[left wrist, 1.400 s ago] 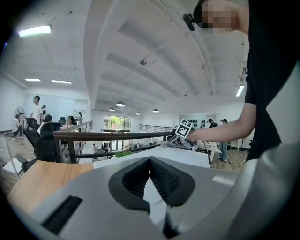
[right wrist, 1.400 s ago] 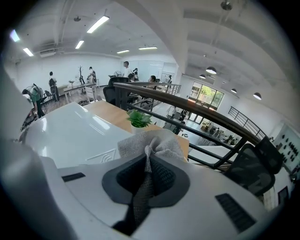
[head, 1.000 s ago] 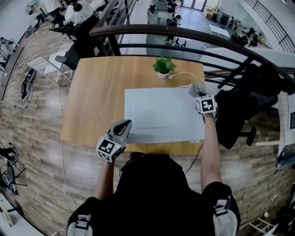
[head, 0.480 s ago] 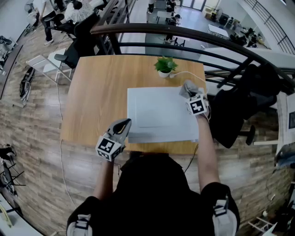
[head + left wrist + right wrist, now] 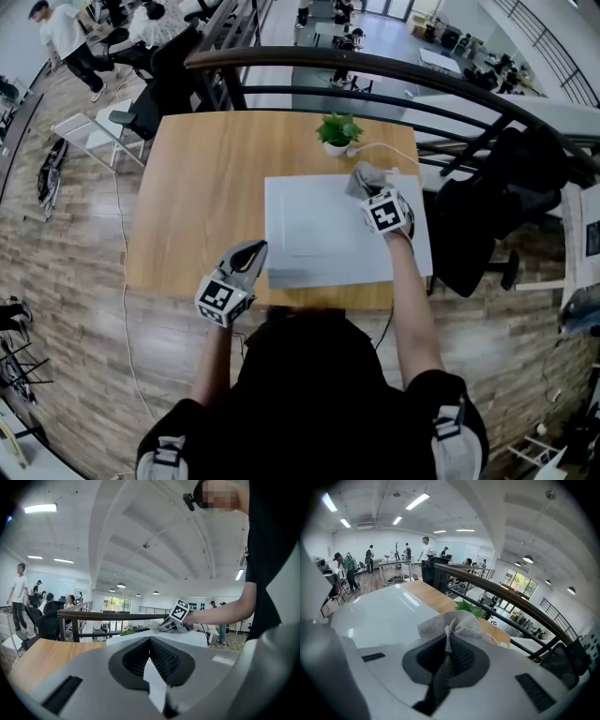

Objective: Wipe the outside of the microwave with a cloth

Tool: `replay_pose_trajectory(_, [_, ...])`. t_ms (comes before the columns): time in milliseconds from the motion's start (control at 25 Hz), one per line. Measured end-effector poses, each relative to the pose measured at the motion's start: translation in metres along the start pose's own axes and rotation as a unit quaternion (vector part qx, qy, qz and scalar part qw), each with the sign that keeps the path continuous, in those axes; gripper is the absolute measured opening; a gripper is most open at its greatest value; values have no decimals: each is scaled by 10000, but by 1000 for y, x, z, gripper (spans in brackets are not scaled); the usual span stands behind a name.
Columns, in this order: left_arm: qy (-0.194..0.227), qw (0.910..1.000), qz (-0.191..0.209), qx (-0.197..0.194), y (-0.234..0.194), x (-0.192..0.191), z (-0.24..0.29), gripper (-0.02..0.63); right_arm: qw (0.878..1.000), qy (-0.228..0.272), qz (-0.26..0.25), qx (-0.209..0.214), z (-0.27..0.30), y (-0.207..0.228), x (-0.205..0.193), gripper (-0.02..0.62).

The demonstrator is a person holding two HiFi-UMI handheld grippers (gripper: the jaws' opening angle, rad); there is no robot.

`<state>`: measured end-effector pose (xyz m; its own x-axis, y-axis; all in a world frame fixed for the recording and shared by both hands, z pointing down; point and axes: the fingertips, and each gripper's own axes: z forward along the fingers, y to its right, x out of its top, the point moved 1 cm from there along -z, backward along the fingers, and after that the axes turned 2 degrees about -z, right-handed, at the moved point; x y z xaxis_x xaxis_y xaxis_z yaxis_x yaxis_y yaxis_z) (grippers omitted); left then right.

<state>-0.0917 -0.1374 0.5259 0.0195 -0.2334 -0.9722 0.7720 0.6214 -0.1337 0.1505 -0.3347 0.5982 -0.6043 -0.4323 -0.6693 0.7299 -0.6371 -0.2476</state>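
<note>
The white microwave [image 5: 319,234] stands on the wooden table [image 5: 197,197], and I look down on its top. My right gripper [image 5: 367,187] rests on the top's far right part, shut on a grey cloth [image 5: 364,175] that bunches out ahead of its tips. In the right gripper view the cloth [image 5: 457,623] is pinched in the gripper [image 5: 449,637] above the white top [image 5: 379,616]. My left gripper [image 5: 249,255] hovers at the microwave's front left corner, shut and holding nothing. In the left gripper view the gripper [image 5: 150,641] points across the microwave [image 5: 199,638].
A small potted plant [image 5: 337,131] stands just behind the microwave, with a white cable [image 5: 380,148] running beside it. A dark railing [image 5: 375,70] curves past the table's far edge. A black chair [image 5: 497,216] stands to the right. People move about in the far background.
My right gripper has slid the cloth leftward across the microwave's top, away from the right edge. The left gripper has stayed put.
</note>
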Motion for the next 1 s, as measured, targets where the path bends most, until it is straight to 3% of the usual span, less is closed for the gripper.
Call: replay_pose_trajectory(1000, [-42,9994,176,-311,-55,-4,-58,3,9995,213,120,194,27,-108,73,11])
